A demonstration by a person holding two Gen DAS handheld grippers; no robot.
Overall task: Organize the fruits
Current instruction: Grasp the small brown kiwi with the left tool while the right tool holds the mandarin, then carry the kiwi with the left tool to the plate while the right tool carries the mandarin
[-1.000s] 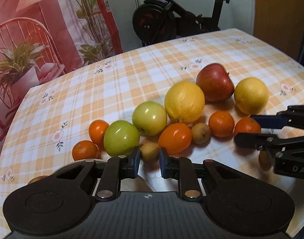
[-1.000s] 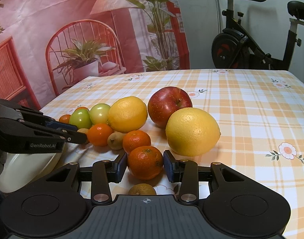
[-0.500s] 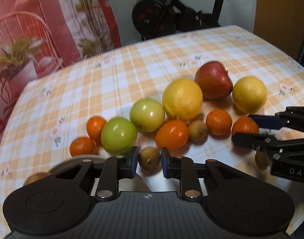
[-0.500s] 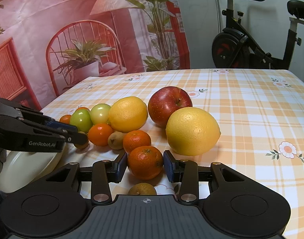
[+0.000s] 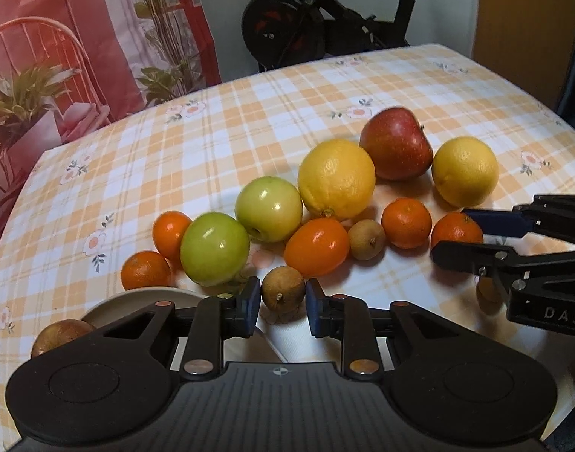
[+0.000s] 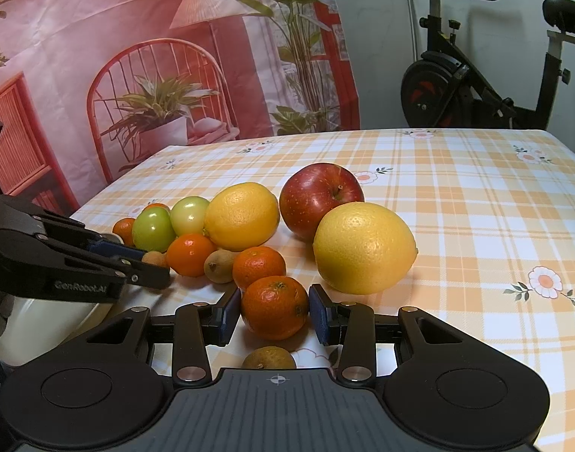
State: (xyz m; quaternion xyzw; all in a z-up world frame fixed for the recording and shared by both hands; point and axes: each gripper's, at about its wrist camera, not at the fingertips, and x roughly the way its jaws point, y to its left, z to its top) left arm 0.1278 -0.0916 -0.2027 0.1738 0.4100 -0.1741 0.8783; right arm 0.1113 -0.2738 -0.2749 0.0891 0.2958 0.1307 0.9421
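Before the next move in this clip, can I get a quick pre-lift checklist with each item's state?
1. Left gripper closed on the small brown fruit: ok, pads at both its sides.
2. Right gripper around the mandarin: ok, centred; firm contact cannot tell.
3. Plate in reach of the left gripper: ok, just beside it.
4. Space on the plate: cannot tell, mostly hidden; one reddish fruit shows at its edge.
5. Neighbours clear of the held brown fruit: ok, the green apple stands apart.
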